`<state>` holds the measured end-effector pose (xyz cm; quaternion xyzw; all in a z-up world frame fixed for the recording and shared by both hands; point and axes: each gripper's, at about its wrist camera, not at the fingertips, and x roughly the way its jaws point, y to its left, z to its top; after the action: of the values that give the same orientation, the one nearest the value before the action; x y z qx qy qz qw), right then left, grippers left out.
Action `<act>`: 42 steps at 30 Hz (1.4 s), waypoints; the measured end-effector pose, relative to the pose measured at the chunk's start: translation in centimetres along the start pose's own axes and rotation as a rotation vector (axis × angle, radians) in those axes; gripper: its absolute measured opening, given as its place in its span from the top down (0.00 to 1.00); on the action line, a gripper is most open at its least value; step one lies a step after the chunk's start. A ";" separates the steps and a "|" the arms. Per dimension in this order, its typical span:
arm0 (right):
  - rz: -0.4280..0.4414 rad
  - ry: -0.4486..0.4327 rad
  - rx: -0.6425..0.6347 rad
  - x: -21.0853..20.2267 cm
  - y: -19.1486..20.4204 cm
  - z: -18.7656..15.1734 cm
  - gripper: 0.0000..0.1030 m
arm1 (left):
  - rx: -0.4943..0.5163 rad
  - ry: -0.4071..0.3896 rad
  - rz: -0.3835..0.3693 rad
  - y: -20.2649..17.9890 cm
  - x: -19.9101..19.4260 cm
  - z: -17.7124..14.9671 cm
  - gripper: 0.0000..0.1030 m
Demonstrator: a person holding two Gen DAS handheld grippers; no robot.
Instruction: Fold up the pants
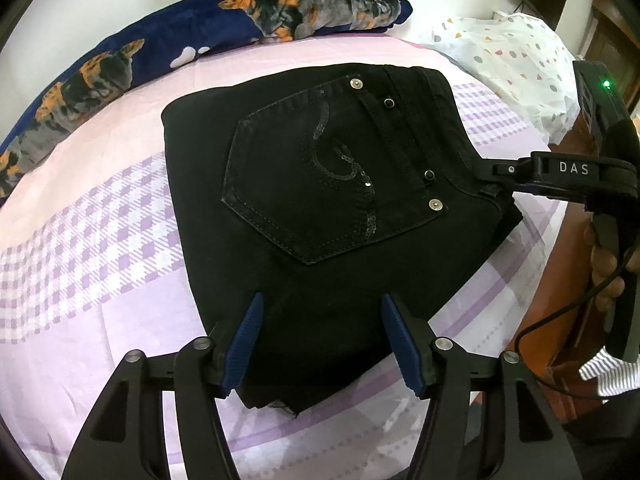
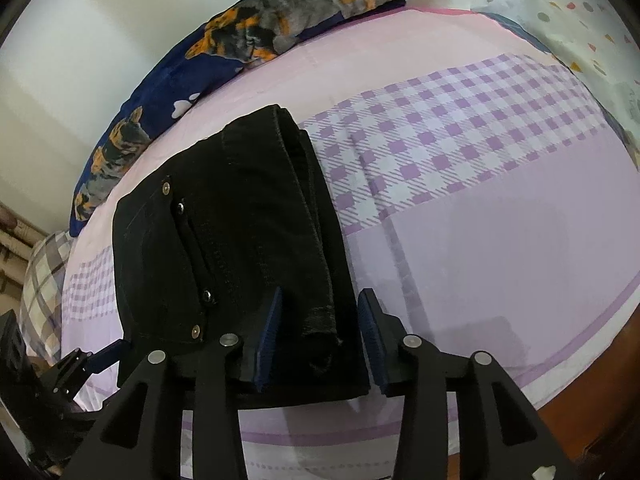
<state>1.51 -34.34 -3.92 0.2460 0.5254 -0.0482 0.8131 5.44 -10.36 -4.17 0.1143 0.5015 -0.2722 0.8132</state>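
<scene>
The black pants [image 1: 328, 208] lie folded into a compact stack on the bed, back pocket with a sequin swirl facing up. My left gripper [image 1: 322, 340] is open, its blue pads on either side of the stack's near end, just above the cloth. My right gripper [image 2: 320, 340] is open too, its pads straddling the stack's folded edge; the pants also show in the right wrist view [image 2: 224, 240]. In the left wrist view the right gripper's [image 1: 486, 172] tips sit at the stack's right edge by the waistband.
The bed has a pink and purple checked sheet [image 1: 100, 248]. A navy dog-print blanket [image 1: 168, 36] lies along the far side, and a white spotted pillow [image 1: 516, 52] at the far right. The wooden bed edge [image 2: 592, 408] runs along the near right.
</scene>
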 end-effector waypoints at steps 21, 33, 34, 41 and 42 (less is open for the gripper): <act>-0.046 0.067 -0.157 0.2 0.4 1.3 0.50 | -0.156 -0.106 0.209 5.2 -2.8 0.1 0.39; 0.072 0.177 -0.292 1.6 -0.3 3.5 0.45 | -0.325 -0.008 -0.021 9.2 -0.7 0.8 0.39; 0.100 0.191 -0.277 1.8 -0.7 3.7 0.45 | -0.347 0.001 -0.045 9.6 -0.5 0.9 0.39; 0.231 0.228 -0.230 2.3 -2.3 4.5 0.50 | -0.416 0.036 -0.134 10.9 0.6 1.3 0.39; 0.255 0.234 -0.221 2.5 -2.5 4.6 0.50 | -0.417 0.039 -0.147 11.0 0.8 1.4 0.39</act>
<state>5.61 -38.19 -5.47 0.2239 0.5830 0.1419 0.7680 12.94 -2.22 -5.20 -0.0878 0.5695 -0.2190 0.7874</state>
